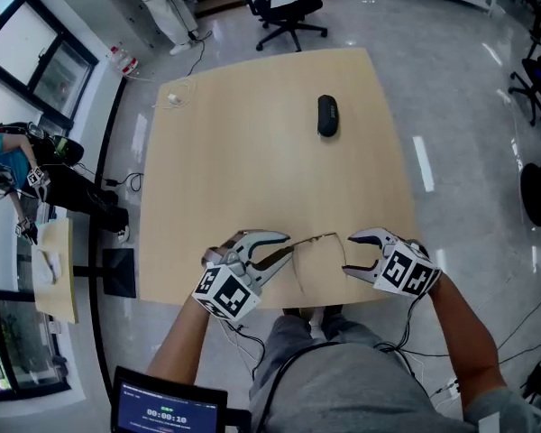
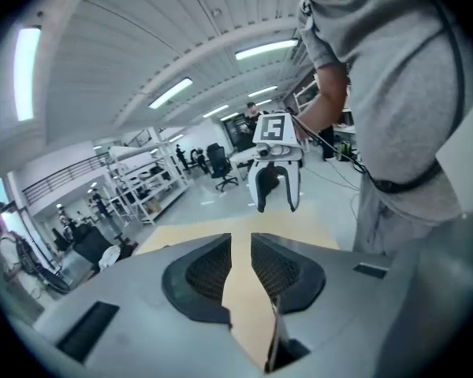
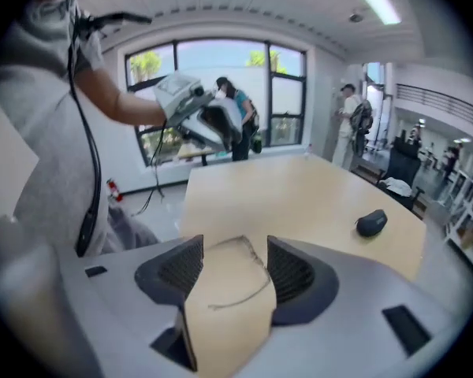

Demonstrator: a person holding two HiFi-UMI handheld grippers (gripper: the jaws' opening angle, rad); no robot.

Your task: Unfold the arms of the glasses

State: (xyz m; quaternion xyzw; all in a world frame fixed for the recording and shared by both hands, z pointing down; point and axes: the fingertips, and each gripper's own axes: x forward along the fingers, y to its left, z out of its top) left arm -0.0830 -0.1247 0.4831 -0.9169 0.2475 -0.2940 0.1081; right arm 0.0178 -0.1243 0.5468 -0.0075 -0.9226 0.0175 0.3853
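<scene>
Reaching forward: a person in a grey top stretches both forearms over the near edge of a pale wooden surface (image 1: 252, 152), with the left claw (image 1: 278, 255) in one hand and the right claw (image 1: 350, 255) in the other.
Screen (image 1: 167, 411): dark with lit digits, lowest in the head view, beside the person's left arm.
Glasses (image 1: 316, 239): a thin wire frame between the two claws, close to the near edge of the surface. One brown arm reaches into the left claw and the front points toward the right claw.
Left claw: released, its jaws a narrow gap apart with the surface showing between them. In its own view the thin arm of the glasses (image 2: 274, 332) runs deep along the inner face of one jaw, and no pinch on it can be seen.
Right claw: released, jaws wide apart, facing the left claw. In its own view the glasses (image 3: 247, 296) lie in the gap, close by one pad and clear of the other.
Dark oval object (image 1: 328, 115): alone on the far half of the surface, well apart from the glasses.
White item (image 1: 173, 99): small, at the far left corner, with a cable trailing off the edge.
Office chair (image 1: 288, 12): black, on the glossy floor beyond the far edge.
Second person (image 1: 22, 165): at the left, by the windows.
</scene>
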